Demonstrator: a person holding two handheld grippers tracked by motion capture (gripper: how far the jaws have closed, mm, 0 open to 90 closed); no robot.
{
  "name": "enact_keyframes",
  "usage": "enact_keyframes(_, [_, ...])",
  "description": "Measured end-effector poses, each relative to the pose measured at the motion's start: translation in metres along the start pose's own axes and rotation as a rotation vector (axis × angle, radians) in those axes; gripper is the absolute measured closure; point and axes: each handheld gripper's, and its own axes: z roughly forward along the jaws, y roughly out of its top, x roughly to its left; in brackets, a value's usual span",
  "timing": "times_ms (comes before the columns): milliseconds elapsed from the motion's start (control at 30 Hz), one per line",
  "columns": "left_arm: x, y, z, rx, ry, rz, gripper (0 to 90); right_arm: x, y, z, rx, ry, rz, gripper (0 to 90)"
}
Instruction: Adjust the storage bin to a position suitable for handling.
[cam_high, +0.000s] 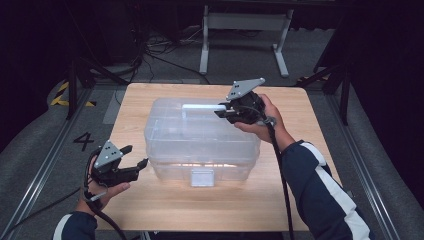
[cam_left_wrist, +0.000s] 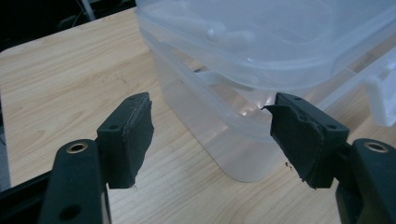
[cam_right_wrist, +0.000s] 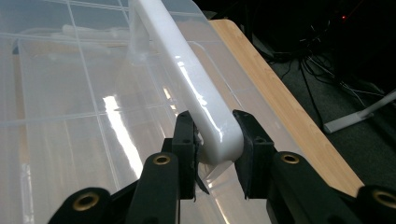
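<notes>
Right claw (cam_right_wrist: 215, 140): clenched on the white handle (cam_right_wrist: 187, 79) of the clear plastic box; both pads press the handle's end from either side, as the right gripper view shows.
Right claw seen from the high view (cam_high: 223, 111): over the far right part of the box lid, held by the person's right hand (cam_high: 262, 117), a grey three-cornered plate on top.
Left claw (cam_left_wrist: 210, 135): released, jaws apart with nothing between the pads; the box's near corner lies beyond the gap, not touched.
Left claw seen from the high view (cam_high: 136, 159): just off the box's front left corner, at the left edge of the bench, held in the person's left hand (cam_high: 102, 185).
Clear plastic box (cam_high: 200, 145): stands on the middle of the bench, lid on, a white latch (cam_high: 202, 177) on its front wall facing the person.
Handle: lies along the lid's far side, running left from the right claw.
Bench (cam_high: 165, 210): pale wood top, bare around the box.
Floor beyond: grey, with cables and a white frame leg (cam_high: 204, 47).
</notes>
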Motion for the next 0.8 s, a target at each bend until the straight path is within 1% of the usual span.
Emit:
enact_keyframes(33, [-0.001, 0.001, 0.000, 0.006, -0.003, 0.025, 30.8, -0.001, 0.001, 0.000, 0.001, -0.005, 0.001, 72.4])
enact_keyframes(133, [-0.007, 0.004, 0.004, 0.007, -0.020, 0.029, 31.8, -0.003, 0.005, 0.000, 0.010, -0.018, 0.000, 71.8])
enact_keyframes(200, [-0.011, 0.007, 0.008, 0.016, -0.019, 0.048, 33.6, -0.003, 0.006, 0.000, 0.011, -0.022, 0.002, 71.7])
enact_keyframes(267, [-0.014, 0.009, 0.011, 0.025, -0.016, 0.053, 37.2, -0.004, 0.007, 0.000, 0.013, -0.023, 0.003, 71.6])
enact_keyframes(333, [-0.015, 0.010, 0.013, 0.020, -0.029, 0.048, 41.9, -0.003, 0.006, 0.000, 0.013, -0.024, 0.001, 71.5])
enact_keyframes(433, [-0.015, 0.011, 0.011, 0.008, -0.061, 0.049, 50.2, -0.002, 0.006, -0.001, 0.009, -0.034, -0.002, 71.1])
enact_keyframes(500, [-0.017, 0.013, 0.011, 0.016, -0.060, 0.057, 53.9, -0.001, 0.006, -0.002, 0.004, -0.044, -0.003, 70.5])
enact_keyframes(567, [-0.018, 0.014, 0.011, 0.021, -0.067, 0.058, 58.0, -0.002, 0.005, -0.004, -0.003, -0.057, 0.001, 66.5])
enact_keyframes(633, [-0.019, 0.014, 0.011, 0.025, -0.071, 0.053, 59.2, -0.002, 0.003, -0.008, -0.012, -0.062, 0.018, 65.0])
enact_keyframes(700, [-0.018, 0.014, 0.011, 0.027, -0.068, 0.049, 59.4, -0.001, 0.001, -0.013, -0.026, -0.070, 0.017, 61.6])
enact_keyframes(733, [-0.019, 0.014, 0.011, 0.029, -0.070, 0.043, 59.4, -0.001, 0.000, -0.016, -0.027, -0.084, 0.014, 60.1])
enact_keyframes(767, [-0.019, 0.014, 0.011, 0.030, -0.068, 0.040, 59.3, -0.001, -0.003, -0.020, -0.036, -0.103, 0.012, 59.3])
enact_keyframes(800, [-0.019, 0.014, 0.011, 0.031, -0.069, 0.038, 59.3, -0.002, -0.005, -0.025, -0.053, -0.111, 0.020, 57.7])
